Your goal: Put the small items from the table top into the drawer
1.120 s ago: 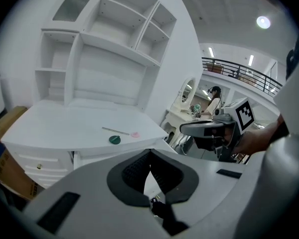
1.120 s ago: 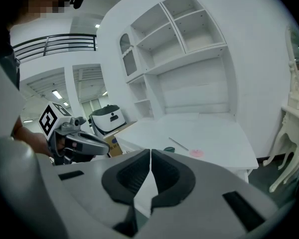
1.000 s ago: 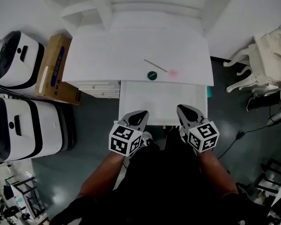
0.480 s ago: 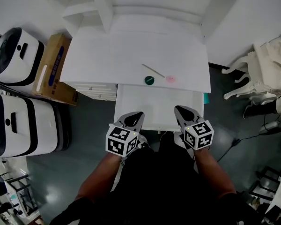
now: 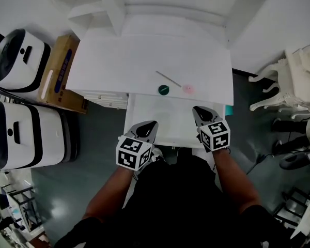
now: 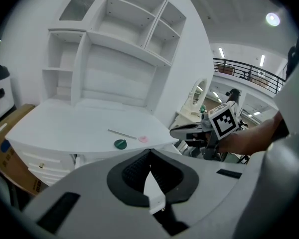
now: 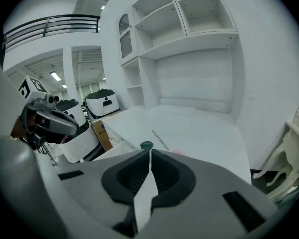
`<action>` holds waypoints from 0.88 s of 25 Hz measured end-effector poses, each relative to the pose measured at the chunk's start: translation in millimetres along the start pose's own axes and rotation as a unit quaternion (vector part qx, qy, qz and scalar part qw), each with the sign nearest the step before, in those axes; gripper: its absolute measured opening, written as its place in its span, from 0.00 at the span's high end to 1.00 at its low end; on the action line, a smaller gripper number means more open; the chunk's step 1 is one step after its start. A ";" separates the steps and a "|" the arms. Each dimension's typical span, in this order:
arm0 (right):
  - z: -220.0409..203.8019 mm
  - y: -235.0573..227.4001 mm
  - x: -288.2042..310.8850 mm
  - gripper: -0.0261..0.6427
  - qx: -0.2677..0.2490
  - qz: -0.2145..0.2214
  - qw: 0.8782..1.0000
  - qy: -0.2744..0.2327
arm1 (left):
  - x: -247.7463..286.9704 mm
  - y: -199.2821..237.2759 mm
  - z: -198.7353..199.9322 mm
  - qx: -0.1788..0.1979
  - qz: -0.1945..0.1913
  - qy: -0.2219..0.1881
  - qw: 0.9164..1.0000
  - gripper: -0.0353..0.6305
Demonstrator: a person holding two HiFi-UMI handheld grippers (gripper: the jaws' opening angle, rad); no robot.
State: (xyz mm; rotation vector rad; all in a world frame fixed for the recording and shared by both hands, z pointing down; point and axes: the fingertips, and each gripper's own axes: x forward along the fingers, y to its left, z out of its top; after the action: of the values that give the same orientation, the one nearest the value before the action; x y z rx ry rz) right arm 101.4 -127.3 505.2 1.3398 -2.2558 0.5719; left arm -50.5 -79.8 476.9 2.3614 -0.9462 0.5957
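Three small items lie near the front edge of the white table top (image 5: 119, 61): a green disc (image 5: 164, 90), a pink piece (image 5: 188, 89) and a thin stick (image 5: 168, 78). The white drawer (image 5: 165, 119) stands pulled out below them, and nothing shows in it. My left gripper (image 5: 149, 124) is shut and empty at the drawer's front left edge. My right gripper (image 5: 199, 110) is shut and empty over the drawer's right side, short of the pink piece. The right gripper view shows the disc (image 7: 146, 145) just beyond the closed jaws, with the stick (image 7: 160, 140) behind it.
A shelf unit (image 5: 144, 4) rises at the back of the table. Closed drawers (image 5: 104, 96) sit under its left half. A cardboard box (image 5: 59, 71) and two white machines (image 5: 20, 61) (image 5: 26, 138) stand to the left. A white ornate chair (image 5: 294, 81) is at the right.
My right gripper has moved forward over the drawer's right side, towards the table edge. The left gripper has shifted only a little. The three items lie where they were.
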 end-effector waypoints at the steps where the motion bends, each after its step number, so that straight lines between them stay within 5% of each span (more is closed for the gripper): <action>1: -1.4 -5.0 6.7 0.92 -0.004 -0.002 1.000 0.004 | 2.0 0.4 0.4 0.000 0.001 0.004 1.000 0.94; 22: -34.2 -75.5 118.9 0.91 -0.069 0.003 0.995 0.074 | 29.7 15.9 -6.4 -0.031 0.056 0.047 0.997 0.94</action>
State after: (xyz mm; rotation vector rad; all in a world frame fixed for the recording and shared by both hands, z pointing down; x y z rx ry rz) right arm 123.7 -224.9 609.9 1.1843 -2.1377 0.4908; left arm -43.7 -100.4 503.4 2.2170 -1.0446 0.7050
